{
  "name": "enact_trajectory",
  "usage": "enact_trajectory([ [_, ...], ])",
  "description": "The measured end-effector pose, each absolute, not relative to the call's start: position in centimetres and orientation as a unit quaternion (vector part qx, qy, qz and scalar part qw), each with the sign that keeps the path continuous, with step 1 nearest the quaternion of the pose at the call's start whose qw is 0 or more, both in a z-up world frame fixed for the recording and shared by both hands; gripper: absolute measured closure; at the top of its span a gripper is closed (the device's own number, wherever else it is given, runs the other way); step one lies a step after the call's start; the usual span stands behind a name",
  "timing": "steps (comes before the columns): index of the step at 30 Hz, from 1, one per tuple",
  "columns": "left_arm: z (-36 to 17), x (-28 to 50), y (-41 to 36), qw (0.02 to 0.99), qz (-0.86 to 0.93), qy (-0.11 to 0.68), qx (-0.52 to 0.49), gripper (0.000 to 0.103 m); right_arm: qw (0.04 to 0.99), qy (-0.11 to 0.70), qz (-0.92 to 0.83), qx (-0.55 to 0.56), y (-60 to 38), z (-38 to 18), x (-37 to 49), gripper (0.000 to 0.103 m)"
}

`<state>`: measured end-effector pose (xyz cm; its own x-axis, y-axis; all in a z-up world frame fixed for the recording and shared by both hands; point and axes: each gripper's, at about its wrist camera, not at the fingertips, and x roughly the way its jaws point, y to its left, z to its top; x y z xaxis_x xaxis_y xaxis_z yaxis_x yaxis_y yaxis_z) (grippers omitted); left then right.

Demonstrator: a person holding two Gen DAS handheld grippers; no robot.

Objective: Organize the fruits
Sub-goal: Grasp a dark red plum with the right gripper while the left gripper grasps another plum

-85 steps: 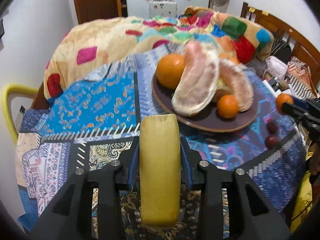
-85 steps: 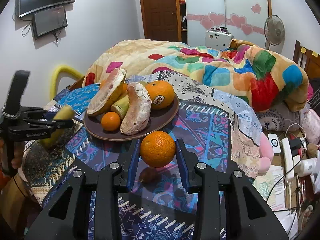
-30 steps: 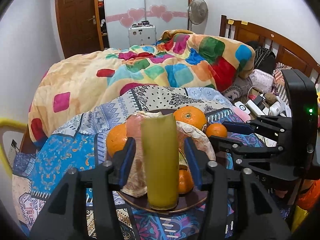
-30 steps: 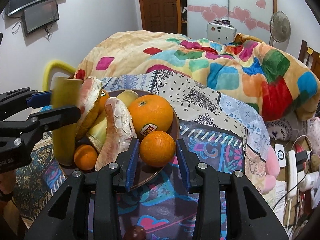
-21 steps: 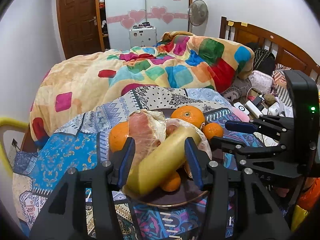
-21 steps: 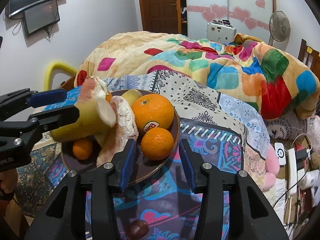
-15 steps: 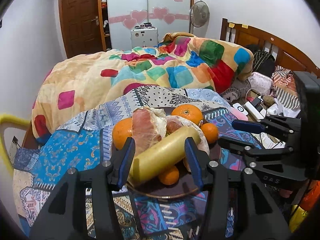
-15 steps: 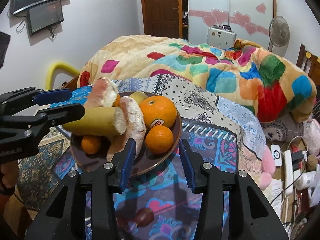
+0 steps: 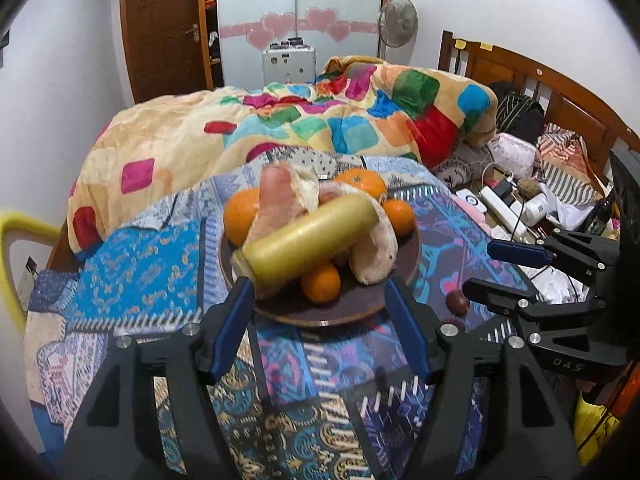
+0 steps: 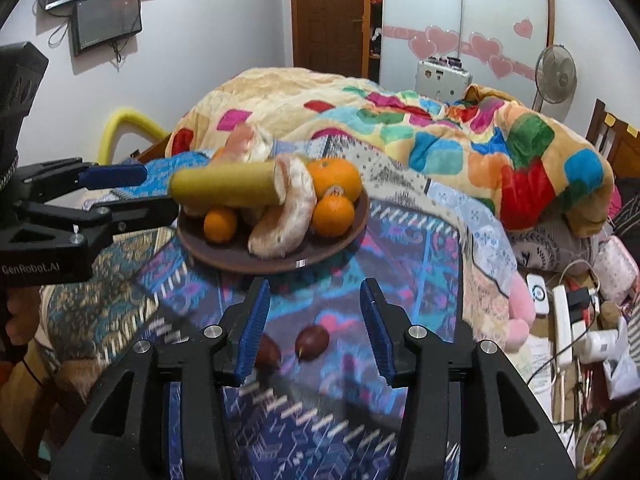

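A dark brown plate (image 9: 344,312) on the patterned bedspread holds several oranges (image 9: 320,286), pomelo segments (image 9: 376,248) and a long yellow-green fruit (image 9: 308,236) lying across the pile. The plate also shows in the right wrist view (image 10: 240,258), with the yellow fruit (image 10: 224,190) on top. My left gripper (image 9: 320,324) is open and empty just in front of the plate. My right gripper (image 10: 312,328) is open and empty above two small dark red fruits (image 10: 312,342) on the cloth.
A colourful quilt (image 9: 320,128) is heaped behind the plate. A power strip, cables and clutter (image 10: 560,320) lie at the right. A wooden headboard (image 9: 540,88) is at the far right and a yellow chair back (image 9: 16,232) at the left.
Both grippers let go of their fruit on the plate and drew back. The yellow fruit now lies across the pile and the orange sits at the plate's edge. Both jaws opened wider.
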<state>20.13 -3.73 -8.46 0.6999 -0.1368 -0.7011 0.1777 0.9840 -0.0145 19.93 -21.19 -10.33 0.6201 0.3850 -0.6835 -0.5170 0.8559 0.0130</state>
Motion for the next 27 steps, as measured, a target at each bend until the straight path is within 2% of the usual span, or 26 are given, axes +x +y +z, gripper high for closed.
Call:
enact_trajectory([
  [11,-12.1,20.3,-4.2,0.905,-0.089,0.415,0.036,0.035,0.88,0.4,0.242,-0.082,-21.9,-13.3,20.9,0.061],
  [17,-12.7,20.4,-4.3,0.904,-0.091,0.417,0.035,0.036,0.875,0.404,0.247,-0.098,-21.2,-14.0,20.7,0.077],
  [19,-12.8,20.4,-4.5,0.904,-0.094,0.417,0.034,0.037,0.872,0.406,0.256,-0.094,-21.1,-13.9,20.5,0.085],
  [22,-12.7,20.1,-4.9,0.903,-0.101,0.416,0.031,0.041,0.874,0.404,0.255,-0.092,-21.1,-13.8,20.2,0.087],
  [27,-12.1,19.3,-6.4,0.903,-0.119,0.413,0.029,0.043,0.88,0.397,0.25,-0.079,-21.9,-13.0,19.4,0.088],
])
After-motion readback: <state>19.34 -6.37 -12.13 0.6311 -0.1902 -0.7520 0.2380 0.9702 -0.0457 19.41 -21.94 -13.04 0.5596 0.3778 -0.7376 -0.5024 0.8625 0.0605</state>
